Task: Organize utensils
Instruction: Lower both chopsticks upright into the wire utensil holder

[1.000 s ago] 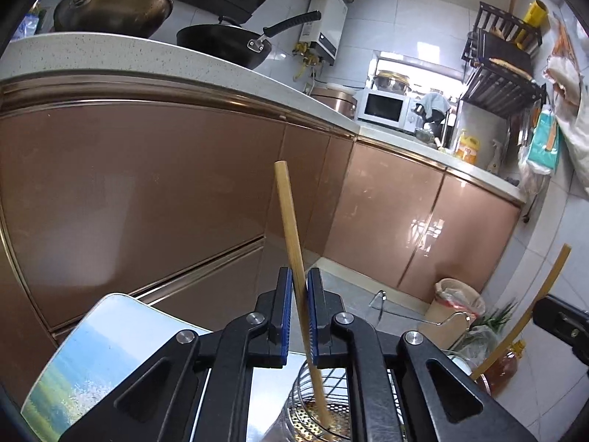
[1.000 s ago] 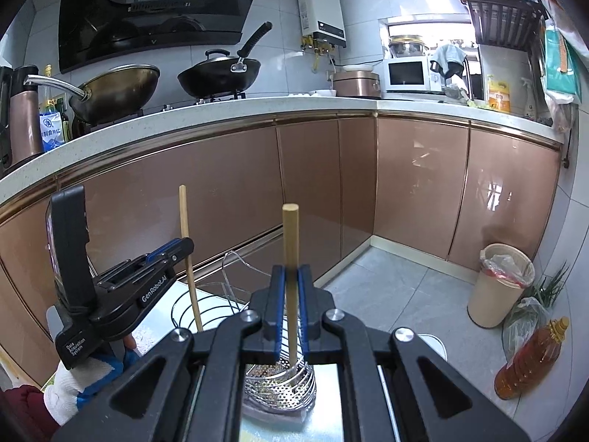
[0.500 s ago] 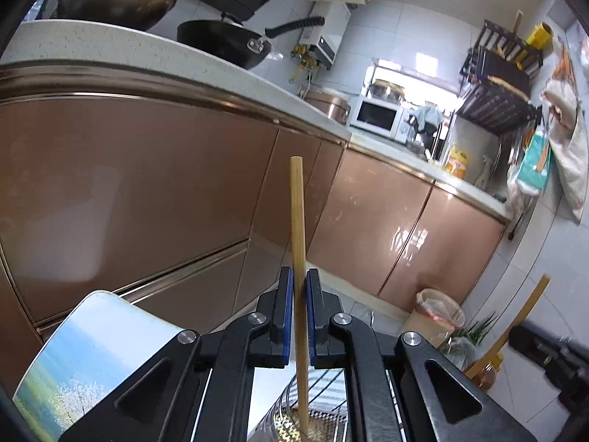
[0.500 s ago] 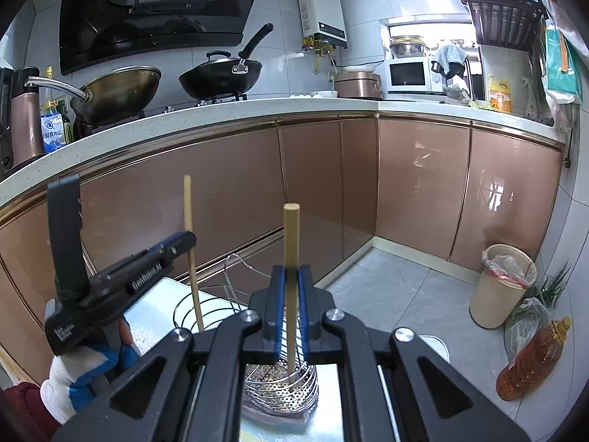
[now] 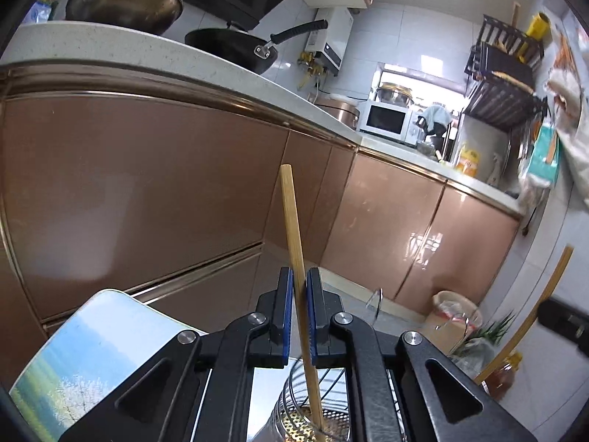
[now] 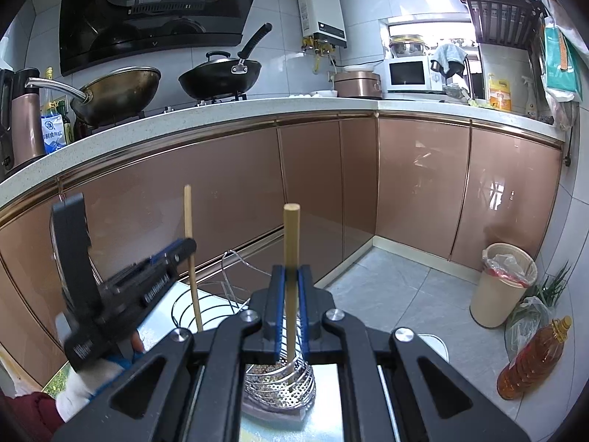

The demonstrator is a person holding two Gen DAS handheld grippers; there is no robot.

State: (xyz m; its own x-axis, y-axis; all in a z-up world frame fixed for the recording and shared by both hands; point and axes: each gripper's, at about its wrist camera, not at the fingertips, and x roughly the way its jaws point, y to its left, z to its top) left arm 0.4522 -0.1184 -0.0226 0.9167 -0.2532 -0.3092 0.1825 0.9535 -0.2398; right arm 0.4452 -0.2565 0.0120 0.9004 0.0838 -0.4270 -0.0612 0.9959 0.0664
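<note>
- Two wooden chopsticks are the task's things. The left chopstick [image 5: 294, 258] stands nearly upright, leaning slightly, with its lower end down inside the perforated steel utensil basket [image 6: 279, 379]. The right chopstick [image 6: 291, 269] is also upright, its lower end over or just inside the same basket.
- The left gripper [image 5: 300, 316] is clamped on its chopstick about midway along the stick, blue pads pressed to either side. The right gripper [image 6: 291, 309] is likewise clamped on its own chopstick, jaws nearly together around the thin shaft.
- Holding each stick upright by its middle looks deliberate: the thin end can drop straight into the basket and the stick will stand rather than fall flat.
- In the right wrist view the left gripper [image 6: 173, 254] shows from the side, held by a gloved hand [image 6: 84, 386], with its chopstick [image 6: 191, 254] passing down into the wire ring [image 6: 206, 302] of the holder's frame.
- The basket sits on a small worktop with a printed landscape surface [image 5: 84, 353], low in front of copper-coloured cabinet doors [image 6: 419, 184].
- My judgement: both sticks are at the insertion step and release comes next; letting go too high could make a stick tip out over the rim.
- Farther off stand a bin [image 6: 504, 283] and an oil bottle [image 6: 533, 357] on the floor.
</note>
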